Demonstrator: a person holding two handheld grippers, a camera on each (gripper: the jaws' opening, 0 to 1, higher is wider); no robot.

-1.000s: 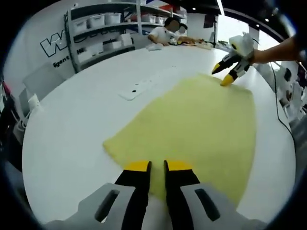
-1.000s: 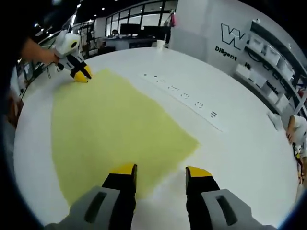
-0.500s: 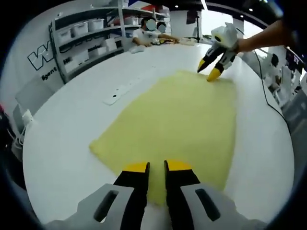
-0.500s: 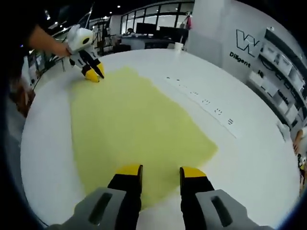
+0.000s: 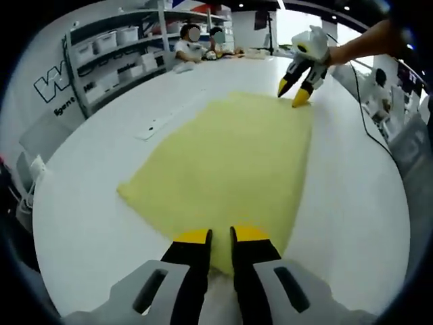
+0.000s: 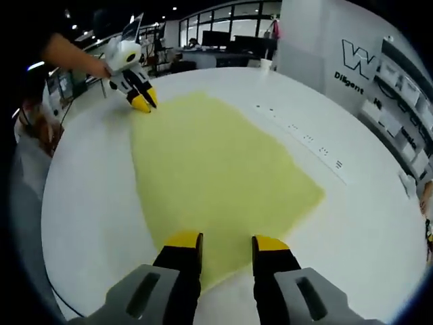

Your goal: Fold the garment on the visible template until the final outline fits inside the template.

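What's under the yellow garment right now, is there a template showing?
The yellow garment lies flat on the white table. White tabletop shows all round its edges, and no template outline shows. Anything beneath the cloth is covered, so a template there cannot be confirmed.

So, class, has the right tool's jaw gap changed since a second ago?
Yes. The right tool has drawn its jaws closer together, judged against its own grey body, fixed in that view; still open over the edge of the cloth.
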